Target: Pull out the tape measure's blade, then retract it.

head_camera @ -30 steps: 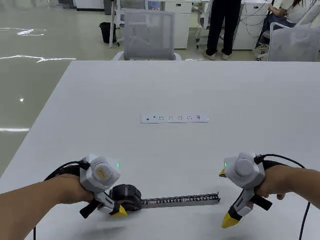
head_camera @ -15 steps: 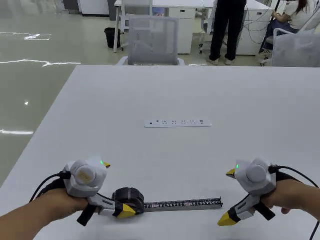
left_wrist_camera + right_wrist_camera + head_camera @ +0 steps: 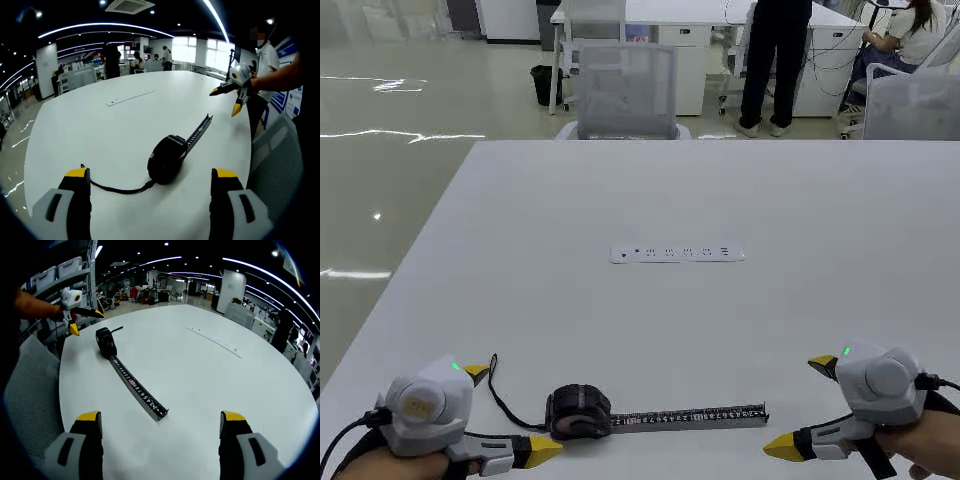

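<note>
A black tape measure (image 3: 578,411) lies on the white table (image 3: 670,180) near its front edge. Its blade (image 3: 690,415) is pulled out to the right and rests flat, and a black wrist strap (image 3: 500,400) trails to the left. My left gripper (image 3: 510,411) stands open just left of the case, apart from it. In the left gripper view the case (image 3: 167,157) and blade (image 3: 198,132) lie ahead of the open left gripper (image 3: 151,173). My right gripper (image 3: 802,406) is open, a little right of the blade's end. The right gripper view shows the blade (image 3: 137,390) tip between that open gripper's (image 3: 161,416) jaws.
A white power strip (image 3: 677,254) lies mid-table. A grey mesh chair (image 3: 627,92) stands at the table's far edge, and a person (image 3: 775,50) stands beyond it by other desks. The table's left edge drops to a glossy floor (image 3: 390,150).
My left gripper has let go of the tape measure's case and drawn back to the left. The right gripper has moved slightly right. The blade stays pulled out.
</note>
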Demonstrator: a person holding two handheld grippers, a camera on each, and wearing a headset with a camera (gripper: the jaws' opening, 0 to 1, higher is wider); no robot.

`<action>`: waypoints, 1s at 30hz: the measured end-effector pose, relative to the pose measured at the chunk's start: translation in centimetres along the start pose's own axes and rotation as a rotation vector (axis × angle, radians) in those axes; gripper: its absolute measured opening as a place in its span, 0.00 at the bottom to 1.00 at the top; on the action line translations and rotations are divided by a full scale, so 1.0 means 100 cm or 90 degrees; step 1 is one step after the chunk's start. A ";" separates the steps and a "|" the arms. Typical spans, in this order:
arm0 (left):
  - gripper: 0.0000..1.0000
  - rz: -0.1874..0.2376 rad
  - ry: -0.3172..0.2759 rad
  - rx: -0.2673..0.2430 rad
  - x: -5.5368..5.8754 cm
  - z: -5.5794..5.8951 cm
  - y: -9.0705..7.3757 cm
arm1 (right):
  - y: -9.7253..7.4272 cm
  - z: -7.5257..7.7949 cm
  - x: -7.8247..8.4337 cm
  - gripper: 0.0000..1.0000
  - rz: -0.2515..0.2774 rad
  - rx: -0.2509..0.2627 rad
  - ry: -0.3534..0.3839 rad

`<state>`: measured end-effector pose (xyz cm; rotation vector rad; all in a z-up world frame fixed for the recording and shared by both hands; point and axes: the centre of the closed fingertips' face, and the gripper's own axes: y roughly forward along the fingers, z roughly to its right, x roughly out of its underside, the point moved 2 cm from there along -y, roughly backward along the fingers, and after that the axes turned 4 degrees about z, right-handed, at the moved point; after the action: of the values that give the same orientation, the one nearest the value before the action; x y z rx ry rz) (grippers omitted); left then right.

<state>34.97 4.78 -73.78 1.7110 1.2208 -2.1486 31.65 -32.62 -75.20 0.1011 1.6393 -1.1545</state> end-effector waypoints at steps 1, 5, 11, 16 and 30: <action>0.99 0.002 -0.004 -0.003 0.001 0.000 -0.002 | -0.002 -0.001 0.000 1.00 0.003 0.006 0.005; 0.99 0.015 -0.014 -0.009 0.004 0.003 -0.010 | -0.011 -0.004 0.009 1.00 0.008 0.022 0.020; 0.99 0.028 -0.029 -0.025 0.012 0.006 -0.023 | -0.026 -0.011 0.021 1.00 0.024 0.047 0.053; 0.99 0.049 -0.039 -0.036 0.017 0.009 -0.035 | -0.039 -0.015 0.035 1.00 0.041 0.076 0.076; 0.99 0.055 -0.049 -0.058 0.035 0.015 -0.061 | -0.066 -0.035 0.052 1.00 0.056 0.102 0.085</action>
<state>29.24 9.15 -73.75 1.5984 1.1823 -2.0563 23.21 -36.00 -75.38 0.3570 1.6384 -1.2319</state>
